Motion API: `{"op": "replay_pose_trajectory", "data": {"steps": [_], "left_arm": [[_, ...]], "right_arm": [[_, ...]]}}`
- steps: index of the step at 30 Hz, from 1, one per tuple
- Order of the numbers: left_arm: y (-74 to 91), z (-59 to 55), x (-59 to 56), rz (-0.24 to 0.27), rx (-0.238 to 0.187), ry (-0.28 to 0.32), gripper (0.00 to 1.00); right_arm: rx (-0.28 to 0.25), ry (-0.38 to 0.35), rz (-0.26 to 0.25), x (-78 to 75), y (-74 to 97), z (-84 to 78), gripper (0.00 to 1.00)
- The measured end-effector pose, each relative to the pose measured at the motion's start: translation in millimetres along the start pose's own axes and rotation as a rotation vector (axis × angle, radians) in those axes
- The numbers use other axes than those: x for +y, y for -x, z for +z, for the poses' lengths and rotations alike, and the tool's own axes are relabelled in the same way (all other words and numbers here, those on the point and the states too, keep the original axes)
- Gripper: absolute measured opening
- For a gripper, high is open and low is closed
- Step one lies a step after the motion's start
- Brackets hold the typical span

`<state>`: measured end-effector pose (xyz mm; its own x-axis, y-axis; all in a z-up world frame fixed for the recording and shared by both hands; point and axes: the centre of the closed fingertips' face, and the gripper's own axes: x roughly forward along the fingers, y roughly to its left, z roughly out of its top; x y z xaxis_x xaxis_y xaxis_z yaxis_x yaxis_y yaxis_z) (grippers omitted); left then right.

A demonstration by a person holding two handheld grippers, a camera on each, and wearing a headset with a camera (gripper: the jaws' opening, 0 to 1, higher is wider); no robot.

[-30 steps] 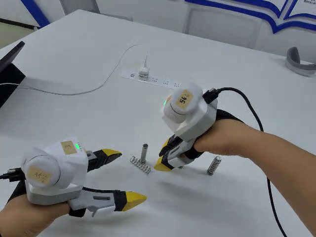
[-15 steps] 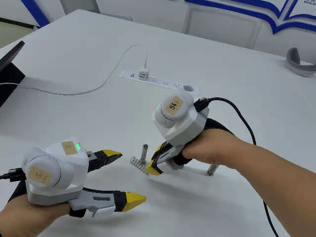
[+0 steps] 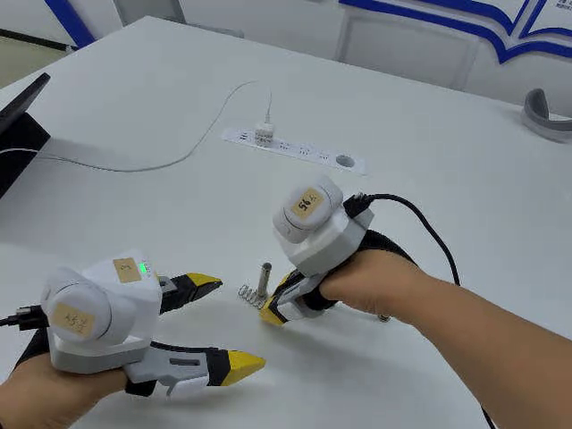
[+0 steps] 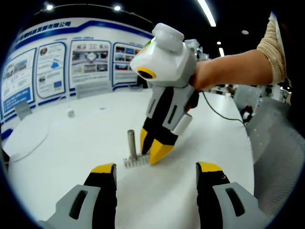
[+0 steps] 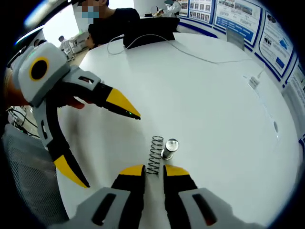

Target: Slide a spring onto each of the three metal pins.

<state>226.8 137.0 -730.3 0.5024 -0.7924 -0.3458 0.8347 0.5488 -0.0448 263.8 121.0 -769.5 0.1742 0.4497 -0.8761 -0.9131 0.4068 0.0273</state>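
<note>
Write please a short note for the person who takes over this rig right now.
Left gripper: open, empty, held off to the side.
Right gripper: jaws a little apart, empty, tips down by the small steel coil spring, which lies on the white table beside the foot of the upright grey metal pin.
Done: no spring on this pin.
Left: pick up the spring, slide it onto the pin, then see to the other pins.

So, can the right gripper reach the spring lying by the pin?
Probably yes: the right gripper holds its slightly parted tips just short of the spring, which lies flat beside the upright pin, with nothing between them.
</note>
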Motion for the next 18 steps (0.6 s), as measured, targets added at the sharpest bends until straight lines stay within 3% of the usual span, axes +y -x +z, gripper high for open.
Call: {"op": "replay_pose_trajectory", "data": {"steps": [12, 18], "left_arm": [[2.3, -1.9, 0.8, 0.001, 0.008, -0.003, 0.68], [3.5, -2.5, 2.0, 0.004, 0.011, -0.004, 0.68]], "right_arm": [[0.012, -0.015, 0.002, -0.8, -1.4, -1.4, 0.12], [0.011, 0.015, 0.018, 4.0, -0.2, -2.5, 0.12]]}}
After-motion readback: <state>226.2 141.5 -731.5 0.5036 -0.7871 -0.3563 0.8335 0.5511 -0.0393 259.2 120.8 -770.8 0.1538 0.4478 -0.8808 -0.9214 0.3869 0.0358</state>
